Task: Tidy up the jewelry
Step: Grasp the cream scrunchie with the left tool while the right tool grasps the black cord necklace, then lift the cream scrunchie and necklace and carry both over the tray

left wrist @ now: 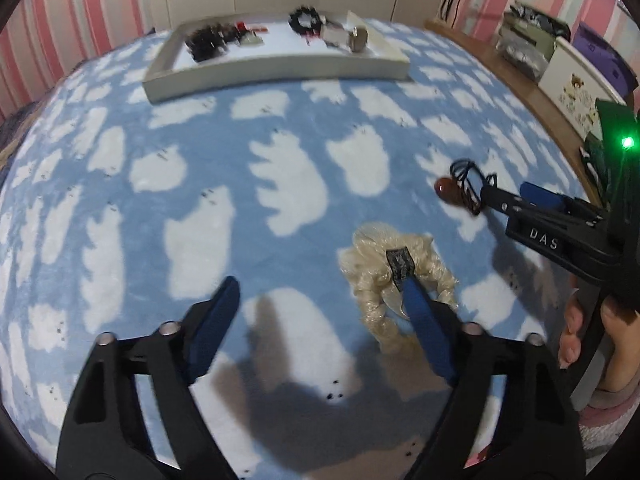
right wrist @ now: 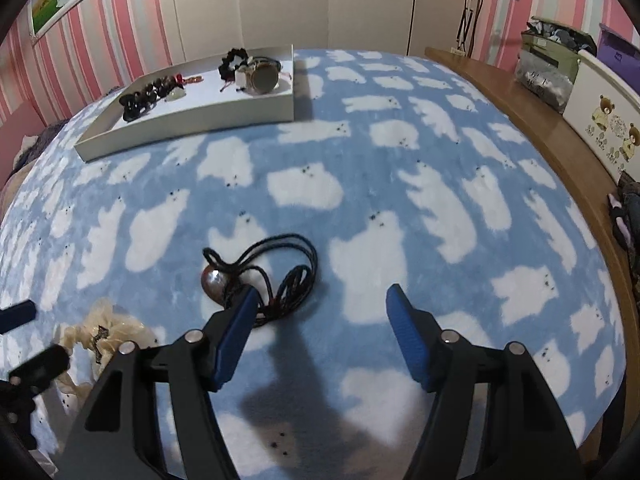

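Both grippers are down over loose pieces on the polar-bear blanket point(right wrist: 360, 152), the tray waiting at the far edge.

The white tray point(right wrist: 192, 120) at the blanket's far-left edge already holds dark bead bracelets point(right wrist: 148, 94), a black scrunchie and a watch point(right wrist: 264, 76), so that looks like the sorting spot. Nearer the front edge lie a cream ruffled scrunchie point(left wrist: 394, 276) and, beside it, a black-cord necklace with a reddish-brown pendant point(right wrist: 214, 282). The left gripper point(left wrist: 320, 320) pitches steeply down, jaws well apart and empty, one pad at the scrunchie. The right gripper point(right wrist: 320, 320), also angled down, stands about half open, holding nothing, its left pad at the cord. No grip yet, I'd say.
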Demonstrator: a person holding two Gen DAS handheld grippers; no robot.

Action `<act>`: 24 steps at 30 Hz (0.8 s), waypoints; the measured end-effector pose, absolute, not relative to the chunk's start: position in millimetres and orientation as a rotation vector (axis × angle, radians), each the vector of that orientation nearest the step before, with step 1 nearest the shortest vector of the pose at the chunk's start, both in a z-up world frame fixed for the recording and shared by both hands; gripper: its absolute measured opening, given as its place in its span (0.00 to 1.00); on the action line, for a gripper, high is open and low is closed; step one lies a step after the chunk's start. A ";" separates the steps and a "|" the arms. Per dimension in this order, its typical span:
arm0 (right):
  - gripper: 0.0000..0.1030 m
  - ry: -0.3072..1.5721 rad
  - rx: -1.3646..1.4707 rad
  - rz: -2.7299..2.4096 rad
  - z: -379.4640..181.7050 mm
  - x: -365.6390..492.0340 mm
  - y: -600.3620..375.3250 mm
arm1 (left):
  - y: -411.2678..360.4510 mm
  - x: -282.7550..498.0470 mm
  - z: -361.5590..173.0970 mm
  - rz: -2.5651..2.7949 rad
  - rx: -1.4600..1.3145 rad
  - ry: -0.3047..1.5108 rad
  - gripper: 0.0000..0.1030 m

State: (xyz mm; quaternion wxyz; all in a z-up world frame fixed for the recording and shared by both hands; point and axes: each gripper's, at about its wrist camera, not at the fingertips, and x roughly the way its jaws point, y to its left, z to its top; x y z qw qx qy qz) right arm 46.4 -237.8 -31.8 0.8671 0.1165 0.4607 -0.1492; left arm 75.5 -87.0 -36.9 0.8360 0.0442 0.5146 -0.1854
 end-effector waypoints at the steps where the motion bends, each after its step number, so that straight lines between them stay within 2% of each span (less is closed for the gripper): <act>1: 0.44 0.972 0.256 -0.300 -33.7 47.7 -238.3 | -88.7 77.8 -39.9 -0.398 0.093 1.103 0.62; 2: 0.43 0.976 0.264 -0.294 -34.8 48.4 -238.6 | -90.3 79.9 -43.9 -0.406 0.091 1.121 0.55; 6: 0.34 0.974 0.286 -0.268 -37.6 52.3 -239.1 | -95.7 81.6 -50.7 -0.415 0.103 1.132 0.51; 7: 0.28 0.973 0.293 -0.257 -38.0 53.4 -238.9 | -96.0 81.8 -50.8 -0.417 0.105 1.131 0.44; 8: 0.25 0.980 0.297 -0.243 -39.4 55.6 -237.9 | -96.5 82.6 -51.4 -0.421 0.106 1.133 0.33; 10: 0.20 0.982 0.283 -0.240 -40.5 59.9 -234.7 | -97.6 84.4 -51.6 -0.421 0.113 1.137 0.20; 13: 0.10 0.985 0.284 -0.228 -40.1 63.0 -231.4 | -95.3 86.6 -50.8 -0.418 0.114 1.138 0.09; 17: 0.08 0.984 0.264 -0.225 -37.9 66.6 -228.5 | -92.4 92.7 -48.5 -0.425 0.102 1.140 0.05; 24: 0.07 0.931 0.232 -0.209 -14.4 78.6 -227.1 | -84.8 108.8 -22.5 -0.409 0.099 1.071 0.05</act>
